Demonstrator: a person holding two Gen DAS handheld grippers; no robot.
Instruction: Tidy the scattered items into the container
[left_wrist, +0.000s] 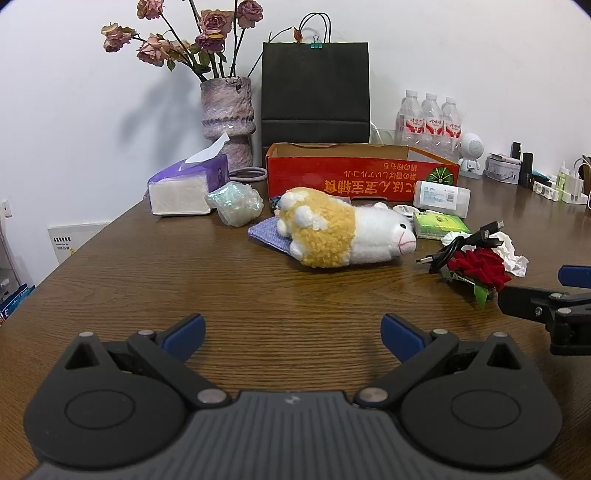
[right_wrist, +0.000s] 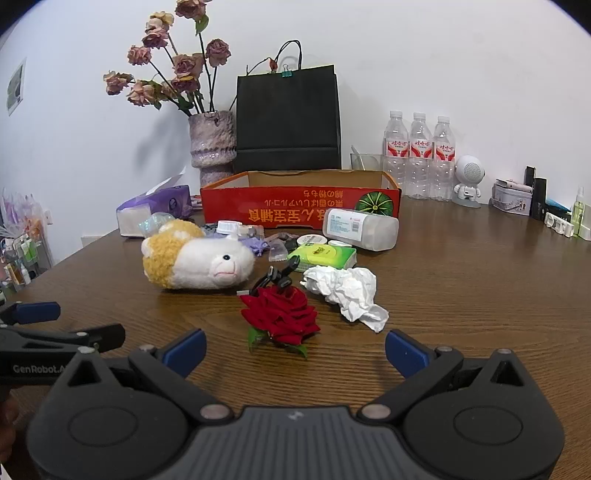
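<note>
A red cardboard box (left_wrist: 354, 177) (right_wrist: 295, 206), open at the top, stands at the back of the brown table. In front of it lie a yellow-and-white plush sheep (left_wrist: 340, 236) (right_wrist: 195, 258), a red fabric rose (left_wrist: 480, 267) (right_wrist: 282, 317), a black cable (left_wrist: 461, 243) (right_wrist: 277, 277), crumpled white tissue (right_wrist: 351, 291), a green tissue pack (left_wrist: 439, 223) (right_wrist: 325, 254) and a clear plastic case (left_wrist: 443, 197) (right_wrist: 362, 225). My left gripper (left_wrist: 293, 334) is open and empty, short of the sheep. My right gripper (right_wrist: 295, 352) is open and empty, just short of the rose.
A purple tissue box (left_wrist: 188, 186), an iridescent wrapped lump (left_wrist: 236, 201), a vase of dried roses (left_wrist: 227, 110), a black paper bag (left_wrist: 316, 92) and water bottles (left_wrist: 428, 118) stand around the box. Small toiletries (right_wrist: 546, 206) line the far right.
</note>
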